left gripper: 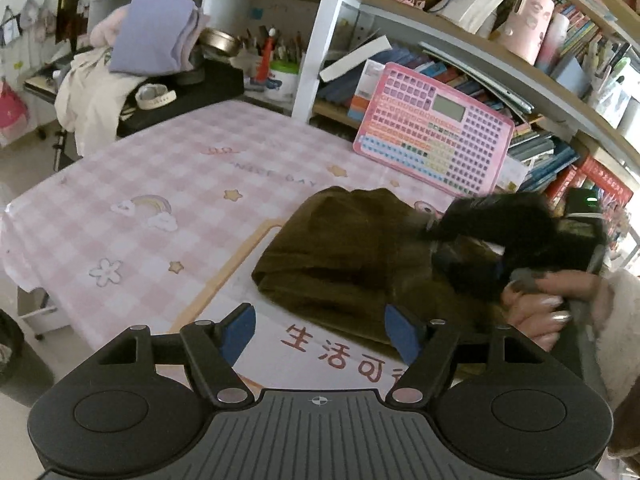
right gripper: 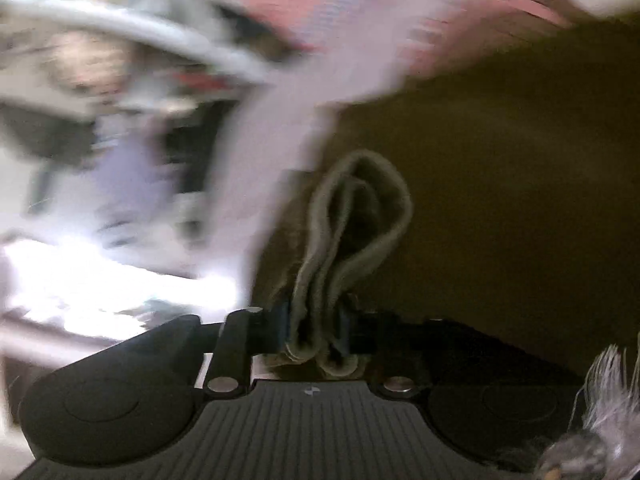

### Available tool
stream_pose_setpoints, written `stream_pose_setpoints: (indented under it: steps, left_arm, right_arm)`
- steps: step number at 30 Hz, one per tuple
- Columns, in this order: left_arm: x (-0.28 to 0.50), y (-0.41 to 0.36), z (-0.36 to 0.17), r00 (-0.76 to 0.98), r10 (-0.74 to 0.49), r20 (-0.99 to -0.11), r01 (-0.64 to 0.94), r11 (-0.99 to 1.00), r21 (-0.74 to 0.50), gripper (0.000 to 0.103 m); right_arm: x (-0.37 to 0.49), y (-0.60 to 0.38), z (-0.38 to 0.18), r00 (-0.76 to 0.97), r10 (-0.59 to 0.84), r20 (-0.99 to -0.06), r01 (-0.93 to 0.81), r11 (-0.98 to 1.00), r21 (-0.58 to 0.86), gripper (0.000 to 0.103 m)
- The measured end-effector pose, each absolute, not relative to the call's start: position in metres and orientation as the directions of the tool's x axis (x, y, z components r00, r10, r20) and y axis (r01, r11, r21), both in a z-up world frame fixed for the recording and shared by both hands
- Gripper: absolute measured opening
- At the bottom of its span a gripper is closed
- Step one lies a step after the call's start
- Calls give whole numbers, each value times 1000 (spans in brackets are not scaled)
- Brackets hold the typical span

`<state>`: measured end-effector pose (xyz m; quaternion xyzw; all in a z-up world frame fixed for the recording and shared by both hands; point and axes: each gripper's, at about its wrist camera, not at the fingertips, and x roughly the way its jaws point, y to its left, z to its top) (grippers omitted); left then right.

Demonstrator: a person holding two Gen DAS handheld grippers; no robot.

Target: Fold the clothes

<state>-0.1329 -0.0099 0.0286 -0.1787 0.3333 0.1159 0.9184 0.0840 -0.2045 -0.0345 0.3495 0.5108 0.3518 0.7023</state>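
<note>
Over at the far left, a cream garment hangs off a black stand, with a folded lavender cloth propped behind it and a metal bowl just beside that. Across the middle runs the pink-and-white checked tablecloth, printed with a rainbow and stars, and a wood-edged white board with red characters lies on it. Low in the left wrist view, the left gripper hangs with its blue-padded fingers spread wide, nothing between them, just short of the near edge of the dark olive-brown fleecy garment, which lies bunched on the board. Behind it a pink toy keyboard tablet leans against the crowded bookshelf. Further right, the right gripper is clamped tight on a doubled-over edge of that same olive garment, the paler hem looping up out of the jaws. Everything to its left in the right wrist view is motion blur. The person's right hand, nails polished, grips the handle at the garment's right side.
</note>
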Motion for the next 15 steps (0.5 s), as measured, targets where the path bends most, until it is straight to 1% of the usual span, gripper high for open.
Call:
stream_pose_setpoints:
  steps: [2, 3, 4, 5, 7, 9, 12, 13, 15]
  left_arm:
    - [-134, -8, 27, 744, 92, -661, -342, 903, -259, 73]
    - [-134, -8, 26, 742, 90, -665, -345, 901, -263, 73]
    - [-132, -9, 25, 739, 85, -668, -343, 901, -265, 73]
    - [-131, -10, 24, 738, 80, -670, -339, 902, -266, 73]
    - [-127, -13, 24, 738, 69, -672, -324, 909, -263, 73]
    - [-123, -17, 23, 735, 59, -676, -311, 915, -258, 73]
    - [-120, -21, 24, 737, 52, -674, -293, 923, -249, 73]
    - [-120, -22, 25, 739, 50, -672, -288, 925, -249, 73]
    - [-119, -22, 25, 740, 49, -671, -288, 924, -251, 73]
  right_arm:
    - [83, -211, -38, 240, 898, -368, -181, 414, 892, 18]
    - [86, -211, -48, 249, 867, -431, -141, 473, 870, 18]
    - [92, -212, -64, 242, 817, -524, -54, 551, 833, 18]
    - [95, -214, -76, 235, 796, -558, 1, 574, 819, 18]
    - [95, -217, -82, 237, 817, -526, 15, 538, 843, 20]
    - [95, -218, -85, 238, 826, -512, 12, 524, 851, 31]
    - [94, -223, -84, 235, 827, -512, 8, 525, 851, 42]
    - [91, -226, -81, 233, 825, -515, 7, 528, 849, 45]
    - [86, -232, -79, 223, 824, -521, 3, 533, 846, 47]
